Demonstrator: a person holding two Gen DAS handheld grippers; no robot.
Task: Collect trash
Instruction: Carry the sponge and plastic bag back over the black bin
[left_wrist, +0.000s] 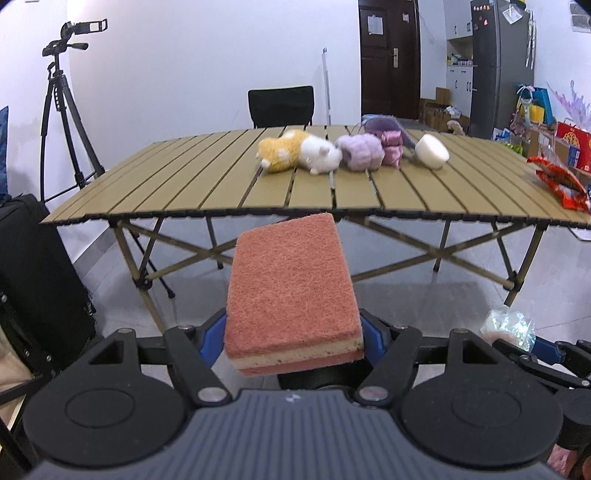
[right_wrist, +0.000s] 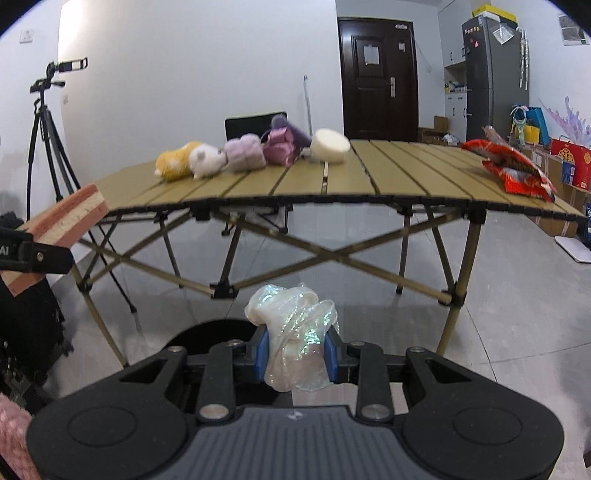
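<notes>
Carry step, by the look of it: both grippers loaded and held off the table, low in each frame.

Left gripper (left_wrist: 293, 332) clamped across a pink-and-cream rectangular scouring sponge (left_wrist: 291, 291), centre frame.

Right gripper (right_wrist: 297, 354) pinched tight on a crumpled iridescent plastic wrapper (right_wrist: 295, 339), lower centre.

Red crinkled snack packet (right_wrist: 511, 170) lies on the slatted tan folding table (right_wrist: 406, 173), right edge, well apart from both.

Next likely calls for a bin; none in view.

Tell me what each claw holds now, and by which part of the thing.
The left claw holds a pink sponge, gripped by its two long sides near the rear end. The right claw is shut on a crumpled iridescent wrapper, pinched across its middle.
</notes>
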